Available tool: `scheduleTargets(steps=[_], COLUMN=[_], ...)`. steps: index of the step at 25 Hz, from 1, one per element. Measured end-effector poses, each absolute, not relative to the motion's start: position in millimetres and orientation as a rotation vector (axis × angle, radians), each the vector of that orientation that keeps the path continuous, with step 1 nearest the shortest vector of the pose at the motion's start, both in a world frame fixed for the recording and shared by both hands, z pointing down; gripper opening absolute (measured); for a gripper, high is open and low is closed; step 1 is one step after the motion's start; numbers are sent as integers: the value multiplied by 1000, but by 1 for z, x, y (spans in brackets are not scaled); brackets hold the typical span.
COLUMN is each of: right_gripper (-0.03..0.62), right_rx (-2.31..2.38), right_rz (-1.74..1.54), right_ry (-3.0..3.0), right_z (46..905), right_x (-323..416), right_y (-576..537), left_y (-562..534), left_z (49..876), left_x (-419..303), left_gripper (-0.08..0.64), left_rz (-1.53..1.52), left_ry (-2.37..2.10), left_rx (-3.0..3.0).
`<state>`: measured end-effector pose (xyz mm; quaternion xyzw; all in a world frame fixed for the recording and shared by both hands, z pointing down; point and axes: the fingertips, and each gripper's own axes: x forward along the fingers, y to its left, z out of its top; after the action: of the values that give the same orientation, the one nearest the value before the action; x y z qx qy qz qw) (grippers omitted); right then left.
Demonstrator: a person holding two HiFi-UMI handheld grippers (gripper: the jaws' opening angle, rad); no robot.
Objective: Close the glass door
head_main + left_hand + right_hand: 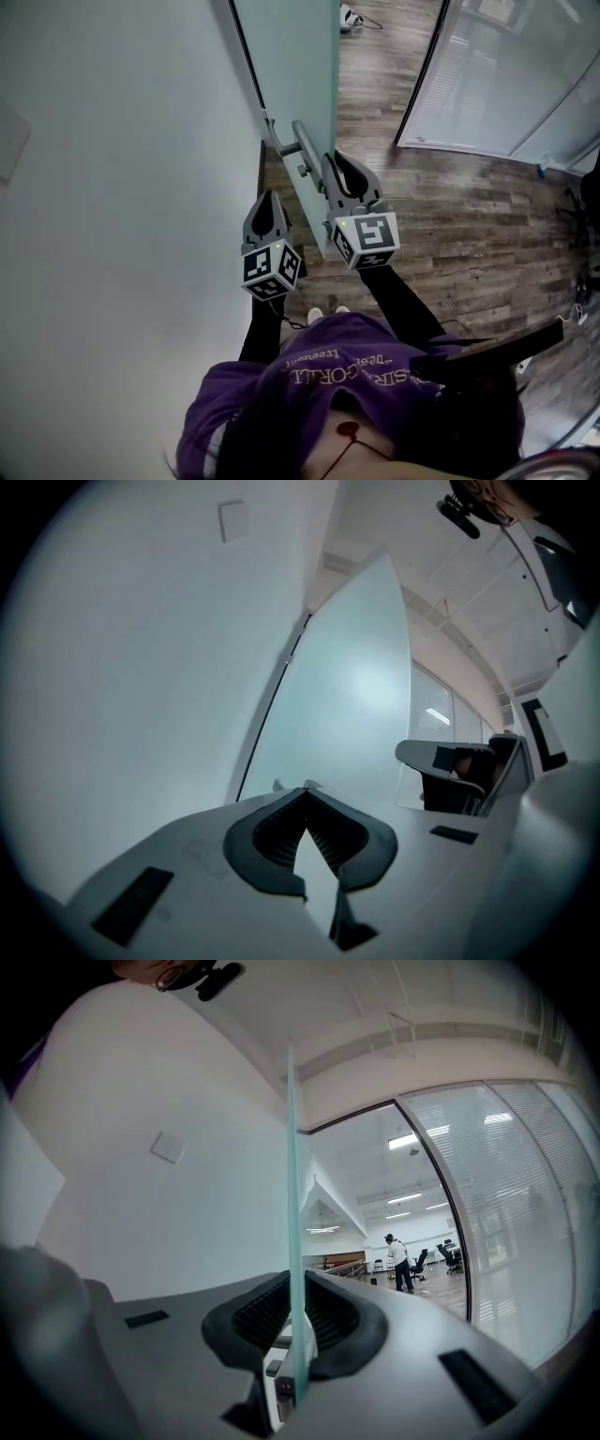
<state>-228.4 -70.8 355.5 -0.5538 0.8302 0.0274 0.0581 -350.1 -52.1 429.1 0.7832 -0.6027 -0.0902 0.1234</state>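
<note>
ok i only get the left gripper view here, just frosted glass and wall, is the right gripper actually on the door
observer: yes. In the right gripper view the right gripper is shut on the glass door, with the door's edge between its pads.
operator: where's the handle from there
observer: the head view shows the grey bar handle on the door's wall-side face, right beside that gripper and not gripped.
operator: anyone in the way past the door
observer: a person stands far back in the room beyond the doorway, nowhere near the door.
</note>
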Motion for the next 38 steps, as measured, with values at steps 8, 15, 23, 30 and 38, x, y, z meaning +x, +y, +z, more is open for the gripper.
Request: scheduleTargets(steps=[8,15,23,30,38], right_gripper=[43,43,43,43,43], right_rx=[-1751,-1768,-1823,-1916,-2018], right_rz=[51,24,6,20,-61], right_ry=[2455,2446,2408,2318,2147], right_z=[360,362,362,365,373], right_x=[-183,-146,-107,-87,-41], right_y=[-88,-105,-115,-113,-61], left_y=[-74,-104,-129,-163,-202], left_z=[435,432,426,438,467], left_x=[-309,-281,-251,-224,-181], left_gripper=[0,1,37,74,74], left_rz=[-203,-136,-7,340,1212], left_ry=[-1623,-1646,-1627,-1585,-1495], left_rx=[2418,2511,2637,2887,3259])
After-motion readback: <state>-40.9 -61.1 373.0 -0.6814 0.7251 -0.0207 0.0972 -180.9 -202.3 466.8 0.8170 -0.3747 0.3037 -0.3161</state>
